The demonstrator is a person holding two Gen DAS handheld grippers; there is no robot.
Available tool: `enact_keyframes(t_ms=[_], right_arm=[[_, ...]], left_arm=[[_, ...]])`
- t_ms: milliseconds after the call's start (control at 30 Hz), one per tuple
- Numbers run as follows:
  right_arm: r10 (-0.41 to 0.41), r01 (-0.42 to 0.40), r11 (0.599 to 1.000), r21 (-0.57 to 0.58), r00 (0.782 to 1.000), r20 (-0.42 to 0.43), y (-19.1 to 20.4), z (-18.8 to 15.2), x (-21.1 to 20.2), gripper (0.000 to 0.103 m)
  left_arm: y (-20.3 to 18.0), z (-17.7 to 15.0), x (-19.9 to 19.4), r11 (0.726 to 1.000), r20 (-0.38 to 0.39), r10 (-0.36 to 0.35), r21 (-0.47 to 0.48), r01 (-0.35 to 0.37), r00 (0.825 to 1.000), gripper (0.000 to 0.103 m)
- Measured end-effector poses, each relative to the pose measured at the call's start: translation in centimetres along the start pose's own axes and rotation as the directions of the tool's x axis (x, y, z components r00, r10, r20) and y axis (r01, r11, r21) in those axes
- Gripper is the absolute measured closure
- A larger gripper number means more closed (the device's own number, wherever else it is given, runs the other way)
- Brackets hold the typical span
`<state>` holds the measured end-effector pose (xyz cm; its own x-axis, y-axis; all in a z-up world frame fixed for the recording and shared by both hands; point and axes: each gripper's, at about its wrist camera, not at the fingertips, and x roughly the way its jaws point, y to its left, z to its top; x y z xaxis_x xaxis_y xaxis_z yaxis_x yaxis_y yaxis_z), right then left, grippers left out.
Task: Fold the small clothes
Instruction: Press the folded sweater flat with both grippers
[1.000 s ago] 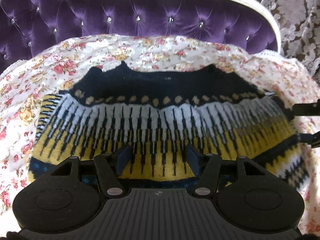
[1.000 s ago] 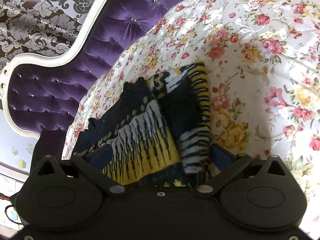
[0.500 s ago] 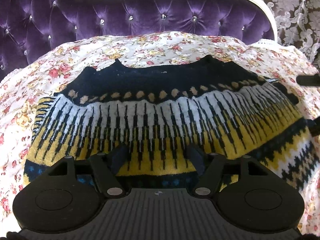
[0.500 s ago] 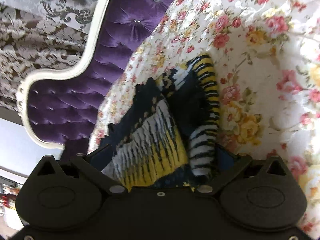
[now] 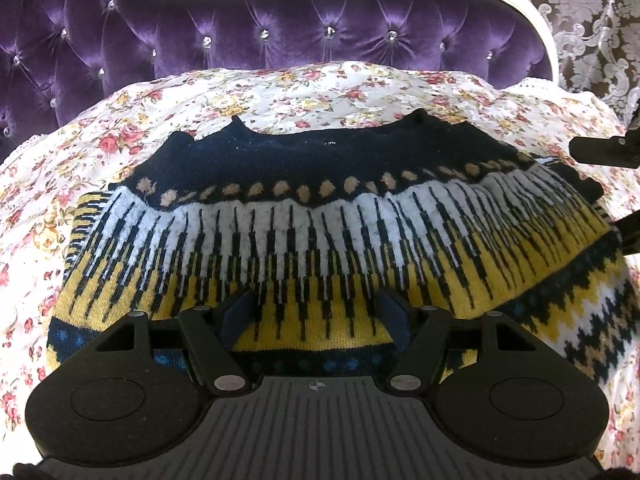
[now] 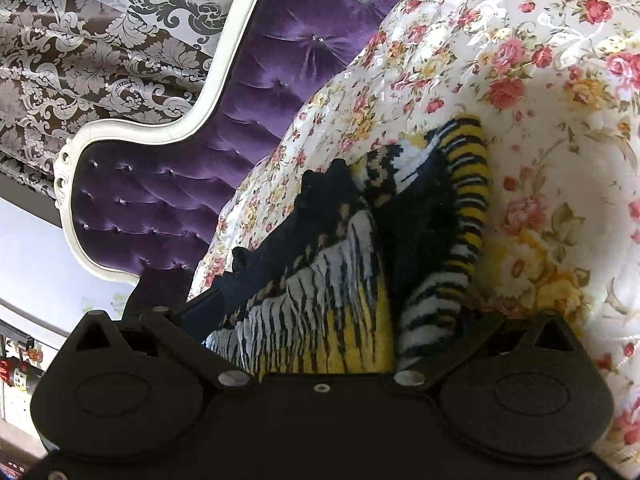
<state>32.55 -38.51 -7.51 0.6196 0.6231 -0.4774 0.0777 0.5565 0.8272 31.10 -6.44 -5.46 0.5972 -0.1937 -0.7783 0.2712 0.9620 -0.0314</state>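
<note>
1. Left claw (image 5: 316, 314): jaws apart, pads standing over the near hem of the sweater (image 5: 320, 240), not pinching it. Knit lies between the pads but looks free.
2. Right claw (image 6: 344, 320): wide, straddling the sweater's side edge where the sleeve (image 6: 460, 248) is bunched. Can't tell if the pads press on it; fingertips are mostly hidden behind the fabric.
3. Sweater lies flat on the floral bedspread (image 5: 280, 96), collar toward the purple headboard (image 5: 280, 36), hem toward the left claw. In the left view the right claw's fingers (image 5: 600, 152) show at the sweater's right edge.
4. Step in hand, my read: get a hold on the hem and the side, ready for a fold.
5. To do it well:
   - Left: drop the pads onto the hem band, close on both knit layers, not just the top one.
   - Right: gather the loose sleeve fully inside the jaws before closing, else it trails out of the fold.
   - Lift both sides evenly; thick knit sags and skews if one side leads.
   - Avoid snagging the bedspread under the hem.
6. Risk: the bedspread is slippery-looking; the sweater may slide when pulled.
</note>
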Motion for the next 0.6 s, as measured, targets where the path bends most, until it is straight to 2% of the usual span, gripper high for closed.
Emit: enact_keyframes(t_ms=[267,300,367,433,500,600], right_arm=[[-0.033,0.033,0.999,-0.014,0.999,-0.013,0.5,-0.2,0.1,0.001],[-0.049,0.048,0.999,-0.017,0.999,-0.014,0.7,-0.3,0.0,0.006],[-0.108,0.108,0.993,-0.036,0.994,-0.008,1.2,-0.5,-0.3,0.027],[-0.156,0.155,0.986,-0.066,0.988,-0.008,1.6,-0.9,-0.3,0.054],[-0.178,0.177,0.980,-0.087,0.984,-0.003,1.8,-1.2,-0.5,0.062],[-0.155,0.155,0.984,-0.091,0.988,0.007,2.2,-1.3,-0.9,0.063]], left_arm=[[0.1,0.1,0.1,1.000,-0.008,0.000,0.003,0.000,1.000,0.036],[0.1,0.1,0.1,1.000,-0.007,0.000,0.002,0.000,1.000,0.036],[0.1,0.1,0.2,1.000,-0.008,-0.001,0.002,0.001,1.000,0.036],[0.1,0.1,0.2,1.000,-0.008,-0.001,0.004,0.001,1.000,0.036],[0.1,0.1,0.2,1.000,-0.008,0.000,0.003,0.000,1.000,0.036],[0.1,0.1,0.2,1.000,-0.008,0.000,0.003,0.000,1.000,0.036]])
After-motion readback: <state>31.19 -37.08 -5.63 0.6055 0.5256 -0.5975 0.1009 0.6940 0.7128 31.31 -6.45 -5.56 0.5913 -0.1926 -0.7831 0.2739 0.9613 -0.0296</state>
